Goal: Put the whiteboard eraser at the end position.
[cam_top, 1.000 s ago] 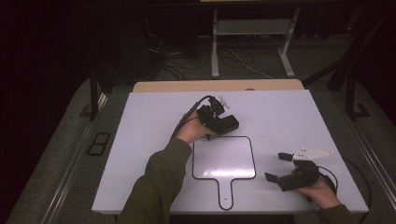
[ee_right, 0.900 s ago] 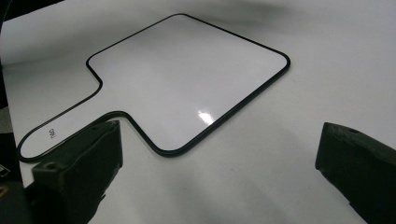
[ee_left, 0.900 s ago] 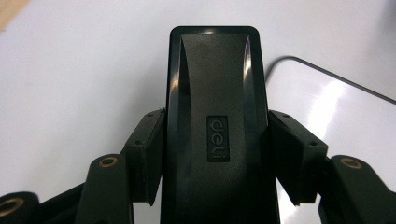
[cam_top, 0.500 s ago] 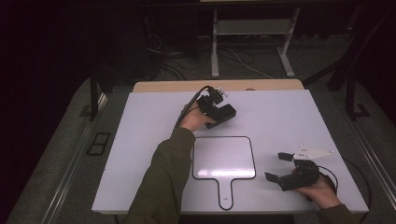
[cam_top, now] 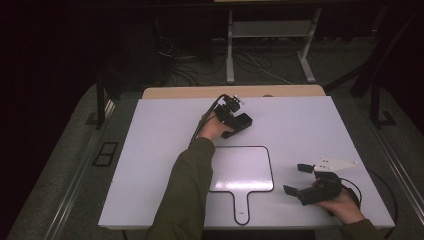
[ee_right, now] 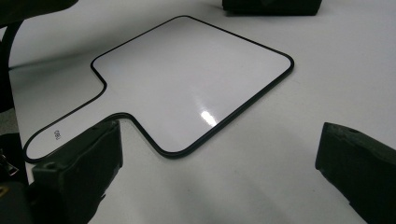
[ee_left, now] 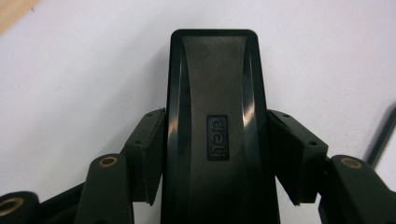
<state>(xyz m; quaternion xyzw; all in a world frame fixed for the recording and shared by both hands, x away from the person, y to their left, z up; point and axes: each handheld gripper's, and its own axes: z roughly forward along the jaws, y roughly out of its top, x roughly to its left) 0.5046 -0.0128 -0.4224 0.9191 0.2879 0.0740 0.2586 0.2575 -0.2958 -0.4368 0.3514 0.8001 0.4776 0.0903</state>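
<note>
- White laminate covers the table point(cam_top: 160, 150), and its far edge shows a strip of pale wood.
- From the near edge a person's left arm in an olive sleeve point(cam_top: 187, 195) reaches forward across the middle of the table toward the far edge.
- That hand holds the left gripper point(cam_top: 235, 120), which sits a little back from the far edge, about midway along it.
- In the left gripper view its two jaws press against both long sides of a black eraser block point(ee_left: 215, 130) with a grey felt-like top and a small embossed brand plate; the block is clamped between them.
- Whether the eraser rests on the table or hangs just above it, I cannot tell from where I stand.
- A black cable point(cam_top: 202, 120) trails from that gripper back along the hand.
- Nearer the person, at the middle of the near edge, lies a small white paddle board point(cam_top: 242, 170) with a thin black rim, flat on the table, its short handle pointing at the near edge.
- The eraser is beyond the board's far rim, close to it but apart from it.
- Toward the near right corner the right hand point(cam_top: 345, 205) holds the right gripper point(cam_top: 298, 179), its jaws pointing leftward toward the board.
- In the right gripper view those jaws stand wide apart with nothing between them, and the board's handle point(ee_right: 51, 137) lies just past the left-hand jaw.
</note>
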